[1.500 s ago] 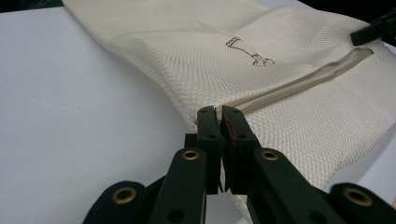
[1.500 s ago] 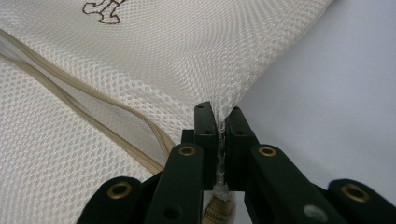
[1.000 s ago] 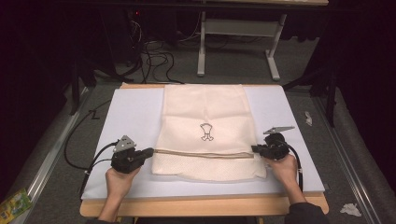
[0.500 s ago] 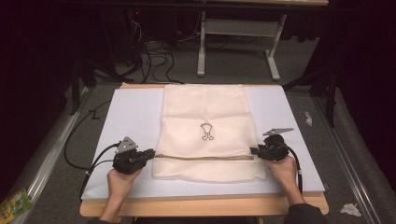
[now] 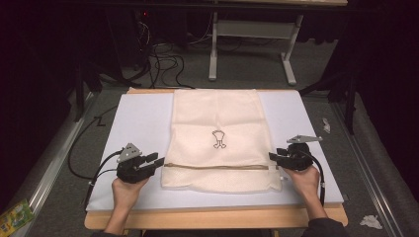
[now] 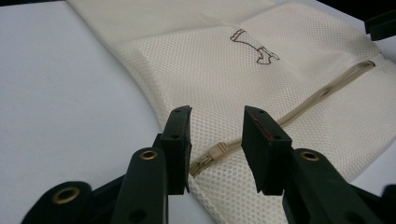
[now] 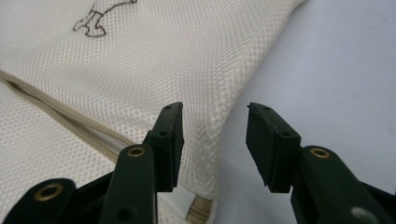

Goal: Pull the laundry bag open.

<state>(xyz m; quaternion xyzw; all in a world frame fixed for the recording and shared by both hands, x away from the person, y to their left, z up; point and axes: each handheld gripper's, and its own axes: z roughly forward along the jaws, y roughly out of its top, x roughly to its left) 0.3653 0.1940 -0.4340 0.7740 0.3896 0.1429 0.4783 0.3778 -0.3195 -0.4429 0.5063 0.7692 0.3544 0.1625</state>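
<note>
A cream mesh bag [image 5: 217, 123] with a small brown emblem lies flat on a white board [image 5: 138, 128]. A tan zipper [image 5: 217, 166] crosses its near part. My left gripper [image 5: 160, 161] sits at the bag's left edge. Its jaws have just been opening, and the zipper's end [image 6: 212, 154] lies between them [image 6: 215, 116] unpressed. My right gripper [image 5: 272, 157] is at the bag's right edge. Its jaws [image 7: 212, 112] have also just been opening. The bag's side edge [image 7: 224, 121] lies under the gap, untouched by the pads.
The board rests on a wooden table [image 5: 217, 218]. Black cables [image 5: 84, 148] trail off its left side. A white desk frame [image 5: 252, 39] stands behind the table. Crumpled scraps [image 5: 369, 221] and a green packet [image 5: 15, 216] lie on the floor.
Both grippers' jaws went from shut on the bag's side edges to apart, letting the bag go. The zipper line settled slightly nearer. Neither hand shifted noticeably.
</note>
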